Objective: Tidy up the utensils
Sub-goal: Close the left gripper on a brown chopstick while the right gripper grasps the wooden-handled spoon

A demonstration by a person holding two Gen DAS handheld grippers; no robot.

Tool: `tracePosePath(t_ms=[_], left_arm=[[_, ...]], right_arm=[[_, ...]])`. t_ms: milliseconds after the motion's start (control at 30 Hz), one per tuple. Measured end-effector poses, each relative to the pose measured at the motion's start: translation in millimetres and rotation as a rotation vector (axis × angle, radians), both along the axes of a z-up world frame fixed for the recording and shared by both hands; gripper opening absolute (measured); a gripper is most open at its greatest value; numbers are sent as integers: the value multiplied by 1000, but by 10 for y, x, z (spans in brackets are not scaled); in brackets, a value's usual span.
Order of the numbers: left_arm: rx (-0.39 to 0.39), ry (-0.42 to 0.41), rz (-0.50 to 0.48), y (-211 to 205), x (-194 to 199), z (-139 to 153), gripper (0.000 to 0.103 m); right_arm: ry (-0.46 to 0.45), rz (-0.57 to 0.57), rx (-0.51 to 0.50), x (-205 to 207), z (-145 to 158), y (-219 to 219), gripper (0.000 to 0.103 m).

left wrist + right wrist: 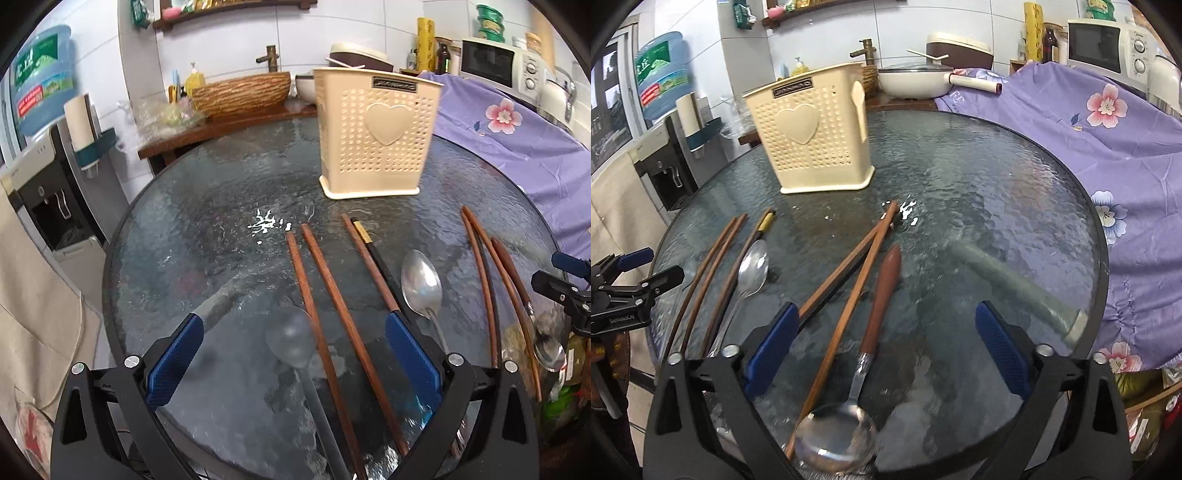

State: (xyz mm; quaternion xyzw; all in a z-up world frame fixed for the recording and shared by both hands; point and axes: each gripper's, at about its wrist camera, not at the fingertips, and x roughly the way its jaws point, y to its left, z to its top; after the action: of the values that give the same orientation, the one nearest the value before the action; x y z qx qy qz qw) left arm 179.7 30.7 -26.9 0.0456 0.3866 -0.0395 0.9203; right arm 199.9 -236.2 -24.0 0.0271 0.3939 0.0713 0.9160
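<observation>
Step in hand: the approach to the first pick. Every utensil I can see lies loose on the glass table (184, 240), so I judge that sorting has barely begun.
Left tongs (294, 320): jaws wide apart, holding nothing; I hover over two brown chopsticks (303, 291) and a pale spoon (290, 336).
Right tongs (887, 309): jaws also wide apart and empty, held above the wood-handled spoon (882, 288) and a crossed pair of chopsticks.
Holder (373, 140): one cream perforated box with a heart on its face, upright at the far side of the table, well apart from both tongs. Its inside is hidden from me.
Chopsticks, counted: six sure. Five are brown and one is black with a gold band (378, 258). A dark line beside the crossed pair may be a seventh or only a shadow; I cannot tell.
Spoons, counted: three. They are the all-metal spoon (421, 284), the wood-handled spoon and the pale, blurred spoon.
Layout: the utensils lie in a loose fan on the near half of the table, handles and tips pointing roughly toward the holder.
Next move, as I judge it: lower one pair of tongs over a single stick or handle, close across its width, lift it clear, then carry it to the holder's open top.
Caution: neighbours lie close together, so a careless closing may take two at once.
</observation>
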Motion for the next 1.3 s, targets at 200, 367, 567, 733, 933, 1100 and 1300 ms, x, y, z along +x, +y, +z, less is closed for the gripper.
tracePosePath(t_ms=[200,367,567,733,933,1100,1300], left_arm=[[7,9,28,144,140,0,89],[5,30,12,156,239,-30,79],[2,50,-5,139,336,-72,70],[0,46,7,197,376,-49,64],[-2,53,-4,213,460,-58,58],[0,68,-27,139,532,-97,53],[-1,78,-36,82,594,-117,52]], right_arm=[[69,-33,-5,186,-71,-80,66],[100,-22,-24,281,-108,2,55],[121,-50,-9,369,-142,39,43],[137,-58,-3,394,-172,74,39],[141,-62,-23,431,-189,135,34],[140,-66,-38,446,-192,160,29],[133,-63,-73,476,-192,213,24]])
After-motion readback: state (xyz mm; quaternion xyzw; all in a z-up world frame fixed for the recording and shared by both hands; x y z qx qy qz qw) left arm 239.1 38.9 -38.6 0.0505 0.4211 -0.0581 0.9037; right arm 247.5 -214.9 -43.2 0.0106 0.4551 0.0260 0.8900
